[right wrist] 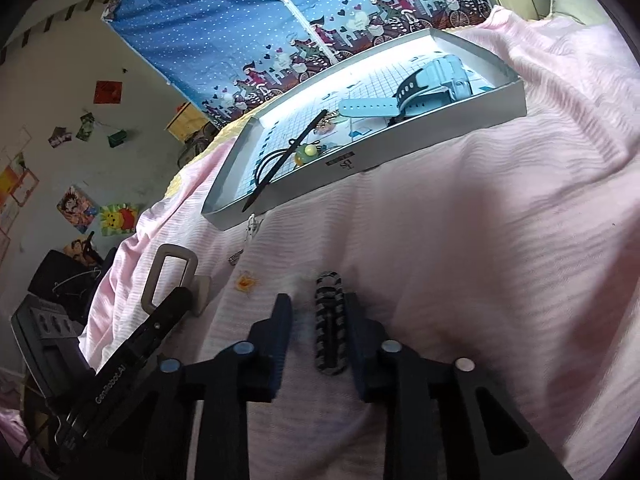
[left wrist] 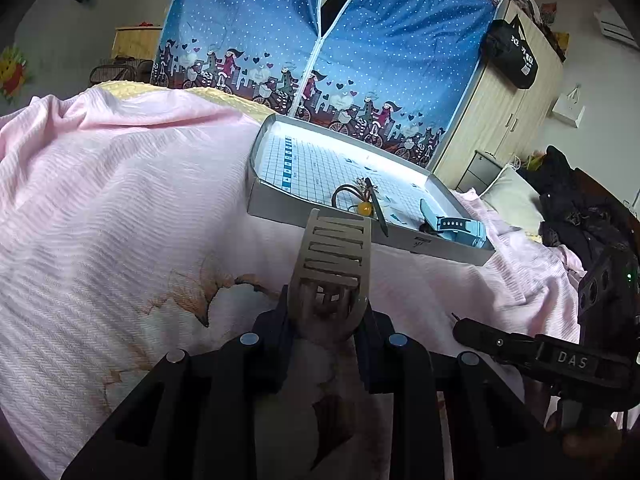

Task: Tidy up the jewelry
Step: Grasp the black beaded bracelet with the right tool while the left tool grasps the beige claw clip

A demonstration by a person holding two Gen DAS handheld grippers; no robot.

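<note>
My left gripper (left wrist: pixel 326 320) is shut on a beige hair claw clip (left wrist: pixel 332 256), held above the pink blanket just in front of a shallow white box tray (left wrist: pixel 276 204). On the tray's grid liner lie a cord bracelet with an amber bead (left wrist: pixel 362 202), a black stick (left wrist: pixel 380 212) and a light blue watch (left wrist: pixel 452 226). My right gripper (right wrist: pixel 318 320) is open, its fingers on either side of a black and grey braided bracelet (right wrist: pixel 330 320) lying on the blanket. In the right wrist view the clip (right wrist: pixel 168 276) shows at the left and the tray (right wrist: pixel 400 148) beyond.
Two small silver pieces (right wrist: pixel 250 228) lie on the pink blanket (right wrist: pixel 480 260) near the tray's front corner. A blue dotted fabric wardrobe (left wrist: pixel 320 40) stands behind the bed, with a wooden cupboard (left wrist: pixel 500 112) to its right. A pillow and dark clothes (left wrist: pixel 568 200) lie at the right.
</note>
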